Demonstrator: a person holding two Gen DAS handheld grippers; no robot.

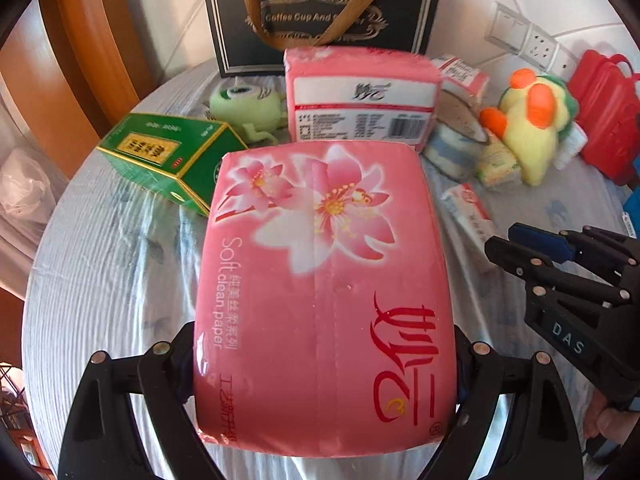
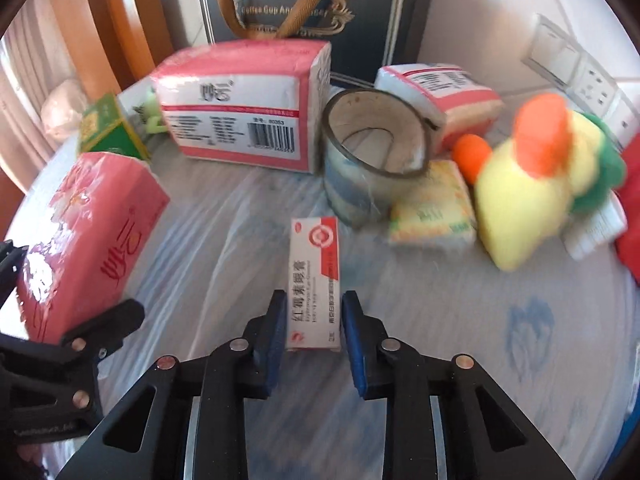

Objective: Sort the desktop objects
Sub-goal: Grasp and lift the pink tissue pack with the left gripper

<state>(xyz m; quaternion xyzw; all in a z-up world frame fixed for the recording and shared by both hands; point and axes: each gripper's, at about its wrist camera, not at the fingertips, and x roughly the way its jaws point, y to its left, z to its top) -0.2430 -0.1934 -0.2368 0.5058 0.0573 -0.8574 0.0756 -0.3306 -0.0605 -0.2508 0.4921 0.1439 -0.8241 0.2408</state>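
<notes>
A large pink tissue pack [image 1: 320,260] with a flower print fills the left wrist view. My left gripper [image 1: 322,344] is shut on its near end, one finger on each side, and the pack hangs above the cloth. The right wrist view shows the same pack [image 2: 88,232] at the left. My right gripper [image 2: 314,304] is shut on a slim white-and-red ointment box [image 2: 316,272], whose near end sits between the blue pads [image 2: 354,328]. From the left wrist view, the right gripper [image 1: 560,264] is low on the right, next to the ointment box [image 1: 468,212].
A round table [image 1: 100,280] has a pale blue-patterned cloth. At the back stand a dark gift bag [image 1: 320,12], a second pink tissue pack [image 1: 360,96], a green box [image 1: 168,156] and a green plush [image 1: 244,108]. A tape roll [image 2: 372,152], a yellow plush [image 2: 532,184] and a red bag [image 1: 608,112] crowd the right.
</notes>
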